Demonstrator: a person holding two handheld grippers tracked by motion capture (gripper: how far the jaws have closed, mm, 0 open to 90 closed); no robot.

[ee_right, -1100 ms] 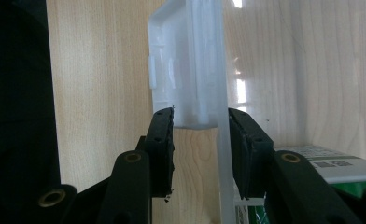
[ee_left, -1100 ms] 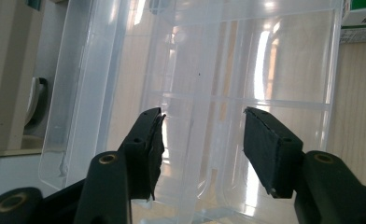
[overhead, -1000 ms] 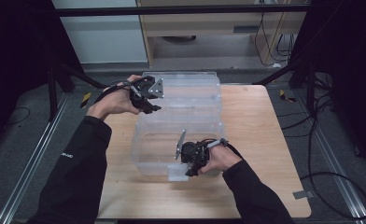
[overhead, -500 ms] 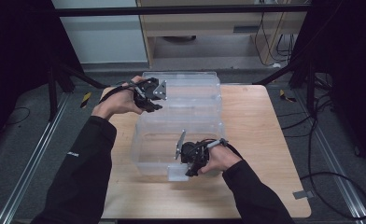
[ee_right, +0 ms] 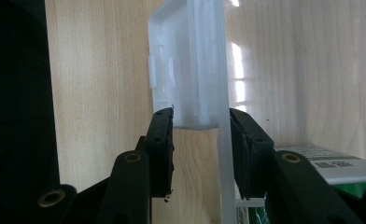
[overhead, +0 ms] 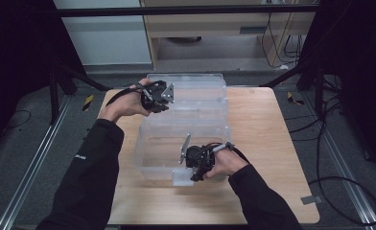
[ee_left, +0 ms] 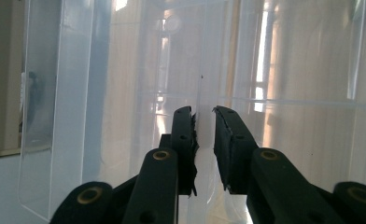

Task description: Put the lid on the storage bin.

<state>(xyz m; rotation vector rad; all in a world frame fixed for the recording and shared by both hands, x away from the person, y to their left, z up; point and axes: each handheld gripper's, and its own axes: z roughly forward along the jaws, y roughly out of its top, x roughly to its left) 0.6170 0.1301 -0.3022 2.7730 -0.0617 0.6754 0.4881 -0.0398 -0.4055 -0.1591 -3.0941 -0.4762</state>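
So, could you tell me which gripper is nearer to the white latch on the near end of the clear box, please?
Right. The right gripper has its jaws around the latch at the near end of the box; the left gripper is at the far left rim, away from it.

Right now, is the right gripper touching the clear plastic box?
Touching. In the right gripper view, the right gripper has its fingers pressed against both sides of the white latch and wall of the clear plastic box.

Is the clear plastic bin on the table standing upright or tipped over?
Upright. The clear plastic bin sits flat on the wooden table, open top up; the left gripper is at its far wall, the right gripper clamps its near latch.
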